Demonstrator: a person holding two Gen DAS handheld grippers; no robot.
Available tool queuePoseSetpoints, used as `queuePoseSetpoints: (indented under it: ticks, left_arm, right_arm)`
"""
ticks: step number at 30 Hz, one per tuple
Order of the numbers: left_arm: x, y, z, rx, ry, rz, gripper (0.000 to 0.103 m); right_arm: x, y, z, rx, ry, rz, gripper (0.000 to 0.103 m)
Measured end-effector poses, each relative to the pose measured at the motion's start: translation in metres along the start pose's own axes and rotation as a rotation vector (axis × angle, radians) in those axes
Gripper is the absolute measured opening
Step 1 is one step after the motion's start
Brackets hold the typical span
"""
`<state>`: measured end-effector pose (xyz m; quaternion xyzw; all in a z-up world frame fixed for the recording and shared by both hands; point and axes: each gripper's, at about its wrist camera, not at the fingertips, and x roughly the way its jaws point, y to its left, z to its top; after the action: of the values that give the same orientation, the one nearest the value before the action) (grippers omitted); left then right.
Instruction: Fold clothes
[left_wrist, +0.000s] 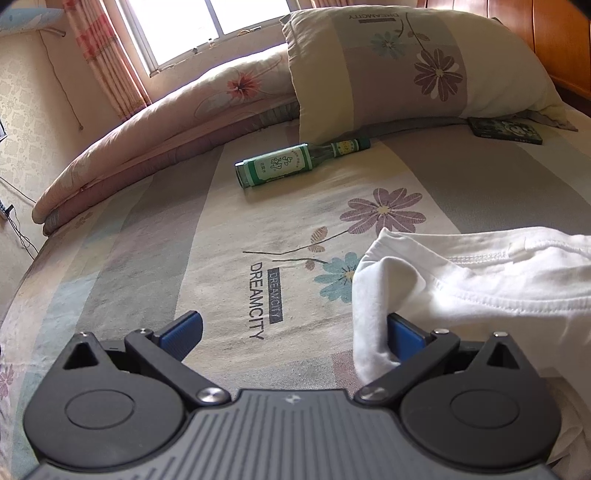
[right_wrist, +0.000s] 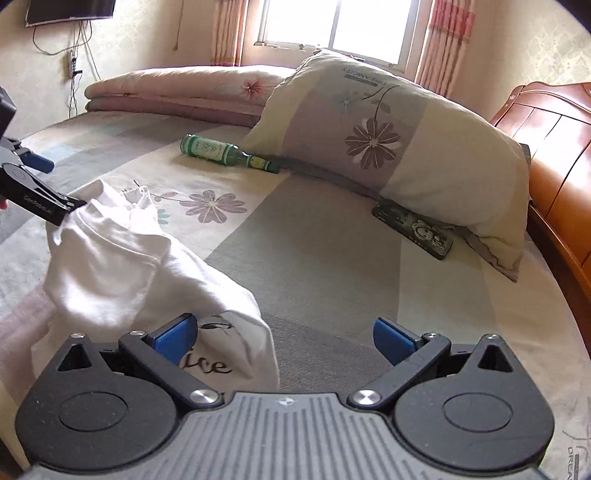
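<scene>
A: Report the state of each claw.

B: Left claw (left_wrist: 293, 334) — jaws spread wide, gripping nothing. Its right finger (left_wrist: 404, 341) is partly covered by a fold of the white shirt (left_wrist: 480, 280); the left finger stands clear over the bed sheet (left_wrist: 147, 258). Right claw (right_wrist: 284, 336) — jaws also spread wide, empty. The printed corner of the shirt lies just beside and partly behind its left finger (right_wrist: 175, 336); the right finger is over bare sheet.

A: Location of the shirt?

B: On the bed, bunched and unfolded. From the left claw it lies ahead and to the right; from the right claw it lies ahead and to the left, running between the two claws. Dark lettering shows on the end nearest the right claw.

A: Other items ahead of the claws?

B: A green bottle (left_wrist: 301, 164) lies on its side well beyond the shirt, its neck pointing at a flowered pillow (left_wrist: 417, 70). A dark flat case (right_wrist: 413, 230) lies at the pillow's lower edge, ahead and right of the right claw. A folded quilt (right_wrist: 177, 92) lies along the far edge of the bed, below the window (right_wrist: 332, 26).
</scene>
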<state>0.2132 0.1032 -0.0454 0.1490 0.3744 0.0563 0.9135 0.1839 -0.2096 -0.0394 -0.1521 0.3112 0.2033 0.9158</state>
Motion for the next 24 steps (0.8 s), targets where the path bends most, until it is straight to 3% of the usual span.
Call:
queuePoseSetpoints:
  ticks: [1,4,7,9,11,13,16,18,22,24]
  left_arm:
    - [0.001,0.000,0.000,0.004,0.001,-0.003,0.103]
    - [0.004,0.001,0.000,-0.001,0.004,-0.015,0.103]
    - [0.007,0.001,0.000,0.013,0.003,-0.024,0.103]
    - [0.009,-0.001,0.001,0.022,0.006,-0.022,0.103]
    - [0.010,-0.003,0.002,0.019,0.008,-0.026,0.102]
    - [0.010,-0.008,0.004,0.020,0.003,-0.035,0.102]
    - [0.010,-0.015,0.008,0.031,-0.008,-0.048,0.102]
    - [0.009,-0.019,0.010,0.036,-0.014,-0.053,0.102]
    - [0.002,-0.015,0.014,0.030,-0.038,-0.062,0.102]
    - [-0.001,-0.012,0.015,0.027,-0.048,-0.063,0.102]
  right_arm:
    - [0.012,0.002,0.001,-0.039,0.036,0.001,0.103]
    - [0.014,0.009,-0.001,-0.152,0.012,0.016,0.103]
    - [0.016,0.005,0.003,-0.193,-0.025,-0.008,0.103]
    - [0.019,-0.004,0.009,-0.155,-0.053,-0.066,0.103]
    - [0.020,-0.016,0.014,-0.047,-0.062,-0.001,0.103]
    - [0.032,-0.011,0.013,-0.024,-0.014,0.102,0.103]
    - [0.044,0.013,0.007,-0.166,-0.048,0.023,0.103]
    - [0.049,0.004,0.011,-0.100,-0.069,-0.054,0.103]
    - [0.052,-0.053,0.017,0.207,-0.086,-0.117,0.103]
    - [0.057,-0.067,0.017,0.232,-0.083,-0.177,0.103]
